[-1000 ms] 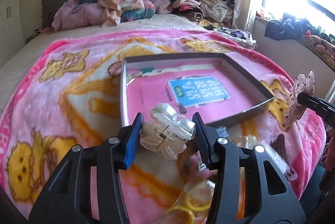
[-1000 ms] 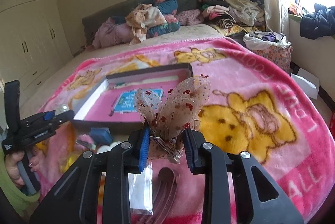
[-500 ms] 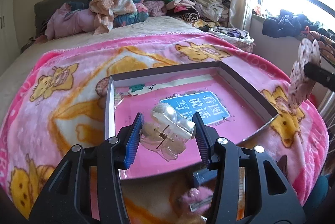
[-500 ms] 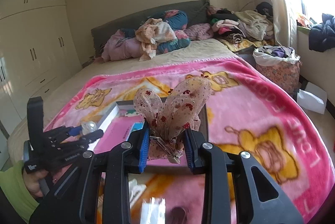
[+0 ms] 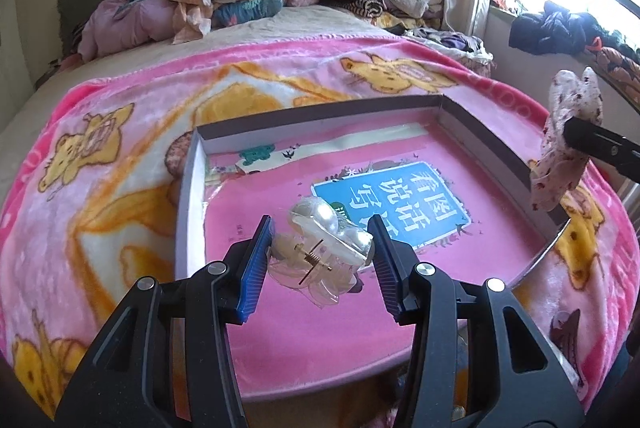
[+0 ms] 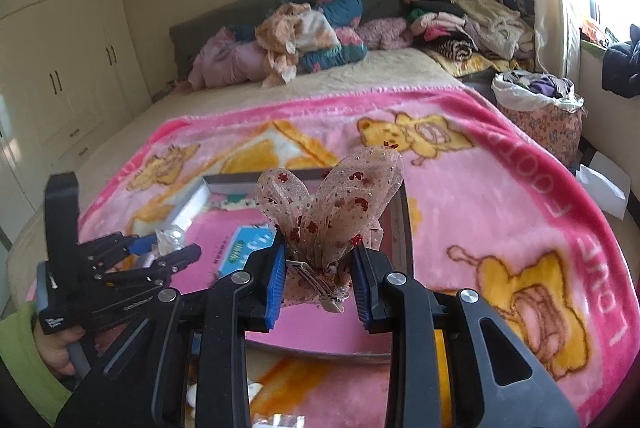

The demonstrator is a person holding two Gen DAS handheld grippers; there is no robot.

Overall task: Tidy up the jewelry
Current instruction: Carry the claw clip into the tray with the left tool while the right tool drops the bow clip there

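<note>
Your left gripper [image 5: 318,260] is clamped on a clear claw clip [image 5: 320,256], low in the frame's centre over the tray [image 5: 192,195]. Your right gripper [image 6: 318,278] pinches a lace bow clip [image 6: 332,216] at the tray's right wall, lower centre of its view. The tray's pink floor shows nothing laid down yet, so by my reading the sorting has barely begun: both clips are still to be set inside, and more pieces seem to wait at the bottom edge.

Black grippers [image 5: 320,260]; blue pads [image 6: 276,280]; green sleeve [image 6: 24,360]
</note>
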